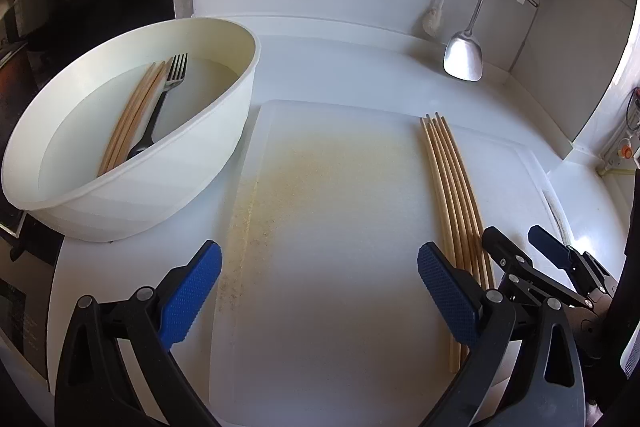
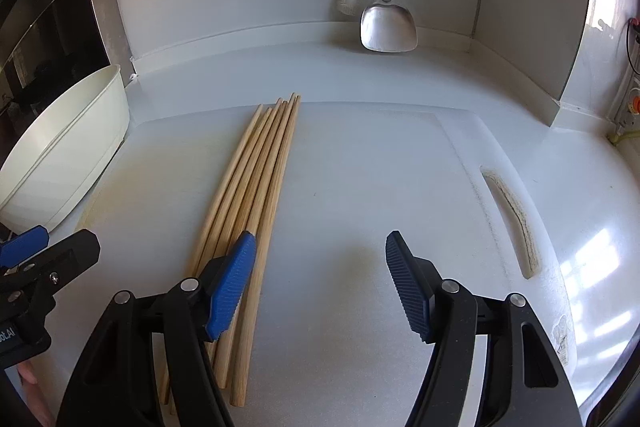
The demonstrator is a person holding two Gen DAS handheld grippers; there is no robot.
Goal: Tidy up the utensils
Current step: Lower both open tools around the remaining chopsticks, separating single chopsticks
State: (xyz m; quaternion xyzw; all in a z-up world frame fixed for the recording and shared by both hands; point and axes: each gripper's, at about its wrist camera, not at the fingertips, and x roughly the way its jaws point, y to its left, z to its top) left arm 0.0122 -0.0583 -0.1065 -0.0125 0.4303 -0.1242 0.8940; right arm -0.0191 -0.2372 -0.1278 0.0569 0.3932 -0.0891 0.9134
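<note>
Chopsticks point(image 2: 248, 211) on cutting board point(image 2: 360, 187), grippers open

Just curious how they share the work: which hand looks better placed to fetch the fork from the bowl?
Probably the left. Its tool is open and beside the bowl holding the fork. The right tool hangs by the chopsticks.

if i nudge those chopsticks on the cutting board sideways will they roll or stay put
The chopsticks look round and thin, so they would probably roll. They lie loose on the smooth cutting board, so the bundle likely scatters. They look like stiff, light wood.
</note>
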